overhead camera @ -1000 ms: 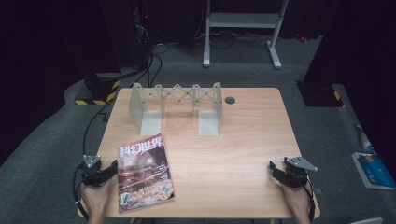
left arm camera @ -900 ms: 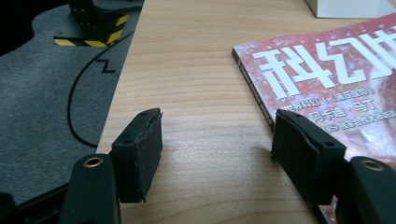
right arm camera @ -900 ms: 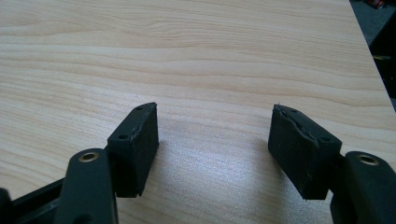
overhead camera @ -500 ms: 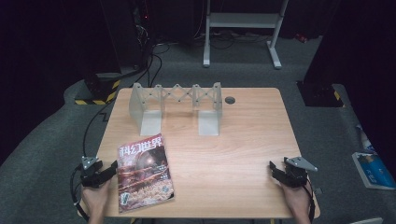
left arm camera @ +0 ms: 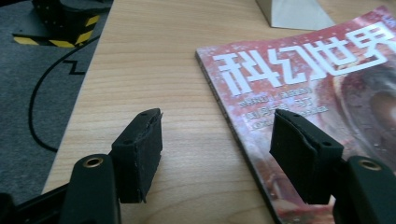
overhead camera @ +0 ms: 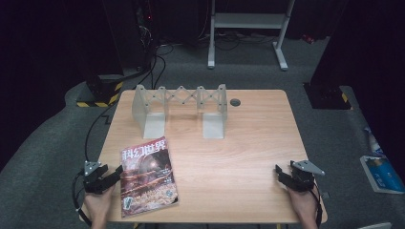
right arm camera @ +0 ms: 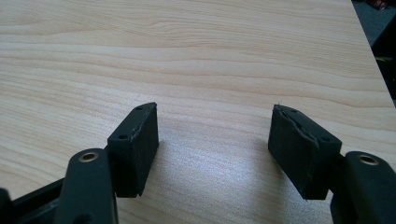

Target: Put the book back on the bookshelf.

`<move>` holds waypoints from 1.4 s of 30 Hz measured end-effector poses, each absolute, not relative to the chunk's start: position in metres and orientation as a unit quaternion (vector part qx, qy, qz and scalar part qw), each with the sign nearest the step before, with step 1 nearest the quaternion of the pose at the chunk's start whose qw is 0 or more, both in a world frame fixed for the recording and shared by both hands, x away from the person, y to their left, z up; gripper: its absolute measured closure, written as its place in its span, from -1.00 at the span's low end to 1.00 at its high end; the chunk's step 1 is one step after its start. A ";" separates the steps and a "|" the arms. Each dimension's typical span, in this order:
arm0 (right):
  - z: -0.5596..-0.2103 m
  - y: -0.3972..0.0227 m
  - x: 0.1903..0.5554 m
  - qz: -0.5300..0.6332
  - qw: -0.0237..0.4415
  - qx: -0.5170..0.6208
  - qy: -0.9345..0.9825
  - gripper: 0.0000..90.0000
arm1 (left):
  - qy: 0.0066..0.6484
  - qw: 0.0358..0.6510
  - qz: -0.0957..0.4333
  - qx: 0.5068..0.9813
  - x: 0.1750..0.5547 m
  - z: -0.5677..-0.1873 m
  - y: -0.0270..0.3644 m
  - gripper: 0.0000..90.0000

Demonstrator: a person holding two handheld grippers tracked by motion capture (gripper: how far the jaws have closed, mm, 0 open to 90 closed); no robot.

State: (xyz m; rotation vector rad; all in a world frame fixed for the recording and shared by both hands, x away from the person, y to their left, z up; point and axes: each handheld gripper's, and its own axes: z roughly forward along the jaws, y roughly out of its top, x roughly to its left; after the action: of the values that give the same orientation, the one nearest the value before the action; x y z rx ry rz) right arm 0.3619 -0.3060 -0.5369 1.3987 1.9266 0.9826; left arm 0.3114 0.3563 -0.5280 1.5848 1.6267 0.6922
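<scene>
Two grippers at table's near edge: left gripper (overhead camera: pixel 113 175) at 8 o'clock, jaws wide, astride the magazine's (overhead camera: pixel 145 175) spine edge, pads clear. Right gripper (overhead camera: pixel 281 172) at 4 o'clock, wide open, empty. Grey folding rack (overhead camera: pixel 179 107) at 11 o'clock, well beyond the magazine.

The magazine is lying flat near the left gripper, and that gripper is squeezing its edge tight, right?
Not quite. The magazine does lie flat near the left gripper, but the jaws stand open around its edge and squeeze nothing. The left gripper view shows both pads clear of the cover.
</scene>
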 end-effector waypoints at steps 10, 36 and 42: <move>-0.537 -0.306 0.362 0.366 0.280 0.520 0.719 -0.26 | 0.621 0.387 0.241 0.638 0.308 -0.527 0.344 -0.26; -0.537 -0.306 0.362 0.366 0.281 0.517 0.721 -0.26 | 0.617 0.349 0.239 0.664 0.303 -0.528 0.320 -0.41; -0.537 -0.306 0.362 0.366 0.280 0.517 0.721 -0.26 | 0.616 0.349 0.239 0.665 0.301 -0.528 0.319 -0.41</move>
State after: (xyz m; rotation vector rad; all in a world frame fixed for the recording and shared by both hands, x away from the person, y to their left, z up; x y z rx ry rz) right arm 0.3616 -0.3059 -0.5368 1.3852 1.9341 0.9816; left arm 0.3011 0.3186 -0.5284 1.7227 1.5962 0.6194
